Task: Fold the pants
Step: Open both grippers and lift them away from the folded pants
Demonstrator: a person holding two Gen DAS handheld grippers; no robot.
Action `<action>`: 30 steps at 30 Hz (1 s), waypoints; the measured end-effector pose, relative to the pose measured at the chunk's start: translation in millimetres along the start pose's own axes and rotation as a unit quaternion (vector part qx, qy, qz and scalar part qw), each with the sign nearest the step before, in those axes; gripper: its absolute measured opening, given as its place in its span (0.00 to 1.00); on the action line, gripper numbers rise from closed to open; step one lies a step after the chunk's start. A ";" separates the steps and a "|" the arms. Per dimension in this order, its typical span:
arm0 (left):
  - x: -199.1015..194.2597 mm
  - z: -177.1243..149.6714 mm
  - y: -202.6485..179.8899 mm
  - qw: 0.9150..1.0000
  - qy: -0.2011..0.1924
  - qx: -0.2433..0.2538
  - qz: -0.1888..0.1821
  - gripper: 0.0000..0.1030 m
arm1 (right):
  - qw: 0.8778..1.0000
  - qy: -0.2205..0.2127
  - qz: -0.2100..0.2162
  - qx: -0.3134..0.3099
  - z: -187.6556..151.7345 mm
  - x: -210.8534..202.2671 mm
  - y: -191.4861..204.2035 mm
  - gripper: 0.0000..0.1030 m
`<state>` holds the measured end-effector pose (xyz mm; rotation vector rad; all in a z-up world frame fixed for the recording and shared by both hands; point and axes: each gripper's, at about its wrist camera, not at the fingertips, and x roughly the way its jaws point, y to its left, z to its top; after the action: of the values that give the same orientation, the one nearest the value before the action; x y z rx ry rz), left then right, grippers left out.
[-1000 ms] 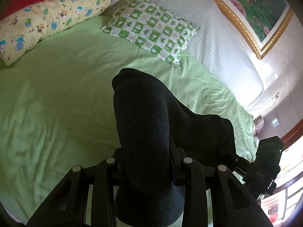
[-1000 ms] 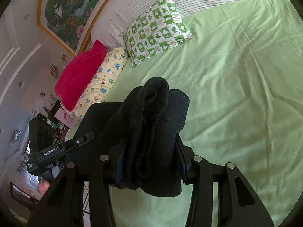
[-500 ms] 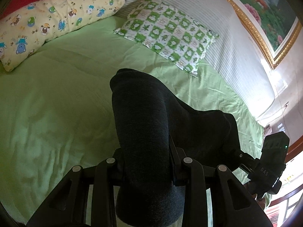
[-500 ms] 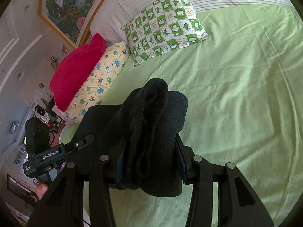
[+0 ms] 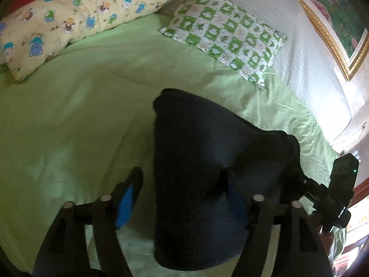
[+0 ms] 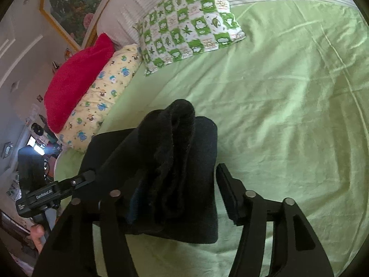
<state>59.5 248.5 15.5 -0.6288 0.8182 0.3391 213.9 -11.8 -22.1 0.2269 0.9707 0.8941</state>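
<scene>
Dark folded pants (image 5: 196,150) lie in a thick bundle on the green bed sheet (image 5: 69,115). My left gripper (image 5: 182,180) straddles one end, jaws opening. Its blue left pad (image 5: 125,205) stands clear of the cloth, and the pants partly cover the right finger. In the right wrist view the pants (image 6: 175,143) show as bunched layers. My right gripper (image 6: 178,173) straddles the other end, jaws opening. There is a gap between its right finger (image 6: 228,189) and the fabric, and its left finger is half hidden behind the cloth.
A yellow cartoon pillow (image 5: 69,16), a green-checked pillow (image 5: 226,37) and a red cushion (image 6: 76,78) lie at the head of the bed. A gold-framed painting (image 5: 334,23) hangs above a striped headboard cover (image 5: 288,46). Green sheet (image 6: 288,115) stretches wide to the right of the pants.
Both grippers were shut on the pants and now their jaws stand apart from the cloth. Both views have moved toward the pillows and lower to the sheet.
</scene>
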 end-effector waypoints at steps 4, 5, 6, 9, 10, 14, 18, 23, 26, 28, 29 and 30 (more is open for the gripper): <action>8.9 -1.8 9.6 1.000 0.005 -0.011 -0.011 0.77 | 1.000 -0.002 -0.006 -0.004 -0.1 7.3 -7.7 0.68; 10.8 -2.3 9.9 1.000 0.004 -0.009 -0.009 0.78 | 1.000 -0.004 -0.006 -0.005 -0.1 8.6 -9.6 0.69; 12.1 -2.7 9.7 1.000 0.003 -0.006 -0.006 0.78 | 1.000 -0.005 -0.005 -0.005 0.1 9.6 -10.7 0.69; 12.0 -4.2 9.1 1.000 0.001 -0.002 -0.002 0.78 | 1.000 -0.004 -0.001 -0.007 1.7 11.5 -12.3 0.70; 10.7 -4.5 8.4 1.000 0.000 -0.001 0.000 0.78 | 1.000 -0.004 0.000 -0.007 2.0 10.9 -12.2 0.70; 5.0 -5.7 6.2 1.000 -0.001 0.001 0.008 0.78 | 1.000 -0.005 0.015 -0.010 0.7 3.5 -9.0 0.70; -3.0 -9.4 3.9 1.000 0.002 0.002 0.015 0.78 | 1.000 -0.014 0.004 -0.023 -2.3 -8.9 -3.1 0.70; -15.3 -19.8 0.7 0.999 0.001 0.019 0.035 0.79 | 0.999 -0.027 -0.026 -0.029 -7.2 -26.1 -6.2 0.71; -22.0 -26.3 -1.3 0.998 0.003 0.030 0.049 0.80 | 0.997 -0.043 -0.053 -0.035 -8.9 -40.2 -7.4 0.71; -26.4 -30.2 -2.1 0.998 0.005 0.034 0.055 0.80 | 0.996 -0.048 -0.066 -0.032 -9.7 -48.6 -9.5 0.71; -29.2 -32.7 -2.7 0.998 0.006 0.036 0.057 0.80 | 0.996 -0.049 -0.062 -0.030 -10.5 -52.4 -10.4 0.71; -31.7 -34.9 -3.2 0.998 0.007 0.036 0.060 0.80 | 0.997 -0.050 -0.056 -0.028 -11.6 -56.2 -10.1 0.71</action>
<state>20.8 222.4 22.8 -0.5172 0.8808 0.4132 196.2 -62.5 0.5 0.1660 0.8567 0.7989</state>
